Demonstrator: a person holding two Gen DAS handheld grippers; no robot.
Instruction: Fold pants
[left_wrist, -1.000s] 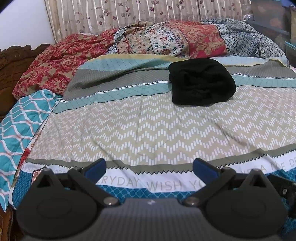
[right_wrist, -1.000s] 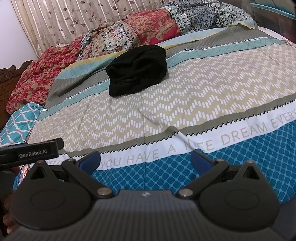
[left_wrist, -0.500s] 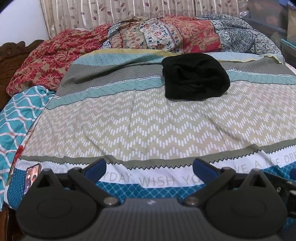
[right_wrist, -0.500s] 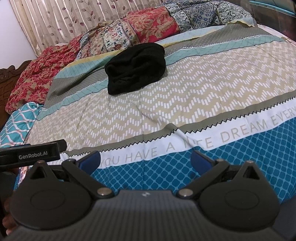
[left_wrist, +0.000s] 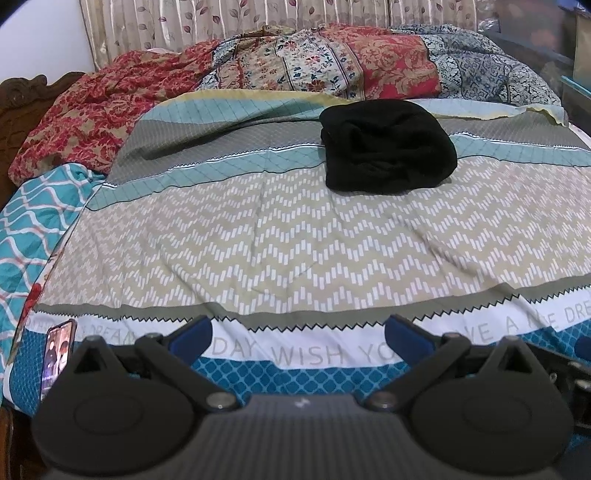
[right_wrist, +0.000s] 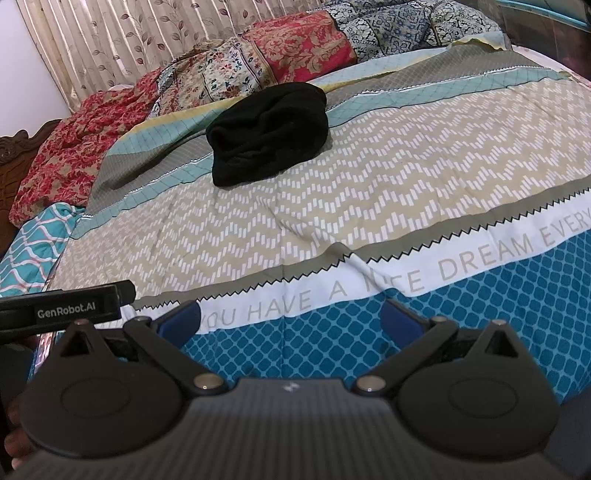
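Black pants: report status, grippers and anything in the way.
Left gripper and right gripper open, empty, near bed edge. Black pants bundled far up the bedspread. Path clear; phone off left.

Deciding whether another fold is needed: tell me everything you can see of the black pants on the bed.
The black pants lie as one compact, rounded bundle, already folded over on themselves, with soft creases and layered edges along the near side. The fabric looks thick, matte and plain; no waistband or legs can be told apart. They rest on the bedsheet, across its grey and teal bands at the zigzag band's far edge, short of the floral quilt. Nothing else touches them: left gripper and right gripper are open, well short.
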